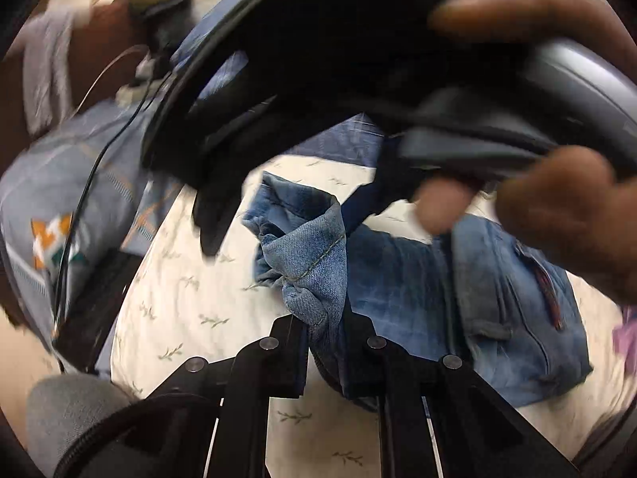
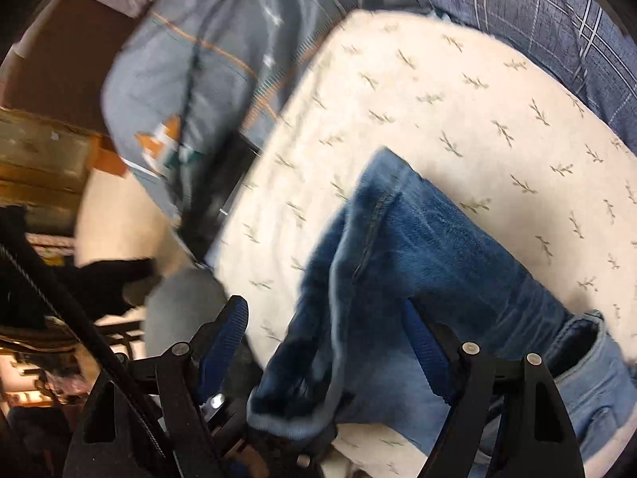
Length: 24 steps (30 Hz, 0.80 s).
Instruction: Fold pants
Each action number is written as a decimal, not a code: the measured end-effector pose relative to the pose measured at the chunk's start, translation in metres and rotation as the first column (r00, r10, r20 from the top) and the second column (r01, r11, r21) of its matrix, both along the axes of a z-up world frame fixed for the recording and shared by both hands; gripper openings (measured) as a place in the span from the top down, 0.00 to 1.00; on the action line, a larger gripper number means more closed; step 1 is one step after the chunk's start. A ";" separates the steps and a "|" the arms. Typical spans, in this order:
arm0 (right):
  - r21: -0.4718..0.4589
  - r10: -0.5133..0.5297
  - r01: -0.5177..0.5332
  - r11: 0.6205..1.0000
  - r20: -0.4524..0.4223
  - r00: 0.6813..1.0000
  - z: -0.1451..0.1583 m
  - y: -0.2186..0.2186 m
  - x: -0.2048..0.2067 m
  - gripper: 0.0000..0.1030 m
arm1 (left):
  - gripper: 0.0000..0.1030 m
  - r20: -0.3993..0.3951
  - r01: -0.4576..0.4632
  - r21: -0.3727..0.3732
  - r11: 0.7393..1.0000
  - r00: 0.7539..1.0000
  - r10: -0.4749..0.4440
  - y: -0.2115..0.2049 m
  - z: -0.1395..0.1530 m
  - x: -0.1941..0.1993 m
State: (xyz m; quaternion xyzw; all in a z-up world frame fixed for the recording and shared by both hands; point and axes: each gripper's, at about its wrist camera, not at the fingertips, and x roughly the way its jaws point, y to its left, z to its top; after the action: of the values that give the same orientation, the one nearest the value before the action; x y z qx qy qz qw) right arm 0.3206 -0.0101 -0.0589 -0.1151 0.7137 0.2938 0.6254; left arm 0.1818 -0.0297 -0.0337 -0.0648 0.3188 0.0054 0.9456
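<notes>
Blue denim pants (image 1: 406,290) lie rumpled on a cream sheet with a leaf print (image 1: 191,298). My left gripper (image 1: 324,326) is shut on a bunched fold of the denim near a hem and holds it up. In the left wrist view the other gripper and the hand holding it (image 1: 398,59) fill the top. In the right wrist view a pant leg (image 2: 418,247) runs across the sheet (image 2: 458,119) and drapes between my right gripper's blue-padded fingers (image 2: 225,338). The right gripper (image 2: 326,342) stands wide open around the leg.
A grey-blue patterned blanket (image 2: 191,79) is heaped at the bed's left side, with a dark flat object (image 2: 231,175) beside it. A plaid blue cloth (image 2: 537,12) lies at the far edge. A black cable (image 1: 99,167) runs over the blanket.
</notes>
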 end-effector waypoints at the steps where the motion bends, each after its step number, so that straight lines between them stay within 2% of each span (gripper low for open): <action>1: -0.026 0.022 -0.022 0.999 0.000 1.000 -0.002 0.001 -0.003 0.23 | 0.91 0.007 0.013 0.014 1.000 1.000 -0.013 -0.005 0.001 -0.002; 3: -0.070 0.069 -0.068 0.995 0.015 0.997 -0.002 -0.002 -0.011 0.28 | 0.91 0.022 0.041 0.049 0.998 0.999 -0.042 -0.014 0.001 -0.004; 5: -0.131 0.106 -0.098 0.986 0.052 0.993 -0.001 -0.003 -0.017 0.50 | 0.92 0.030 0.076 0.046 0.996 0.997 -0.077 -0.022 0.002 -0.007; 6: -0.178 0.131 -0.116 0.977 0.073 0.989 -0.001 -0.004 -0.020 0.69 | 0.92 0.036 0.081 0.065 0.995 0.996 -0.083 -0.026 0.002 -0.009; 8: -0.184 0.129 -0.110 0.977 0.096 0.987 0.003 -0.011 -0.022 0.76 | 0.92 0.046 0.096 0.089 0.991 0.994 -0.101 -0.031 0.001 -0.011; 9: -0.173 0.116 -0.095 0.980 0.117 0.986 0.009 -0.017 -0.021 0.88 | 0.92 0.051 0.107 0.083 0.991 0.992 -0.111 -0.032 0.002 -0.012; 11: -0.132 0.065 -0.044 0.990 0.157 0.985 0.023 -0.030 -0.020 0.92 | 0.92 0.085 0.122 0.061 0.991 0.988 -0.127 -0.031 0.006 -0.018; 13: -0.025 -0.015 0.021 0.999 0.187 0.982 0.042 -0.051 -0.020 0.94 | 0.92 0.124 0.140 0.036 0.990 0.982 -0.143 -0.029 0.012 -0.026; 16: 0.131 -0.138 0.110 0.985 0.229 0.964 0.066 -0.094 -0.028 0.94 | 0.93 0.190 0.182 0.031 0.983 0.964 -0.184 -0.034 0.019 -0.040; 19: 0.320 -0.304 0.222 0.921 0.234 0.923 0.084 -0.152 -0.042 0.94 | 0.94 0.228 0.255 0.002 0.967 0.941 -0.248 -0.043 0.031 -0.055; 20: 0.378 -0.352 0.246 0.892 0.242 0.904 0.090 -0.171 -0.048 0.94 | 0.94 0.244 0.291 0.021 0.957 0.926 -0.287 -0.052 0.038 -0.055; 22: 0.507 -0.475 0.311 0.804 0.231 0.849 0.101 -0.218 -0.060 0.94 | 0.94 0.261 0.350 0.030 0.936 0.901 -0.346 -0.067 0.050 -0.056; 24: 0.595 -0.563 0.355 0.721 0.204 0.801 0.105 -0.261 -0.071 0.94 | 0.94 0.259 0.427 0.027 0.904 0.870 -0.419 -0.085 0.059 -0.055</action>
State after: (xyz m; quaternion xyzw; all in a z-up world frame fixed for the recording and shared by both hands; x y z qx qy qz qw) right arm 0.2496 -0.2710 0.0463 0.1924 0.4784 0.2834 0.8086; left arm 0.1269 -0.1151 0.0257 -0.0082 0.1990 -0.2152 0.9561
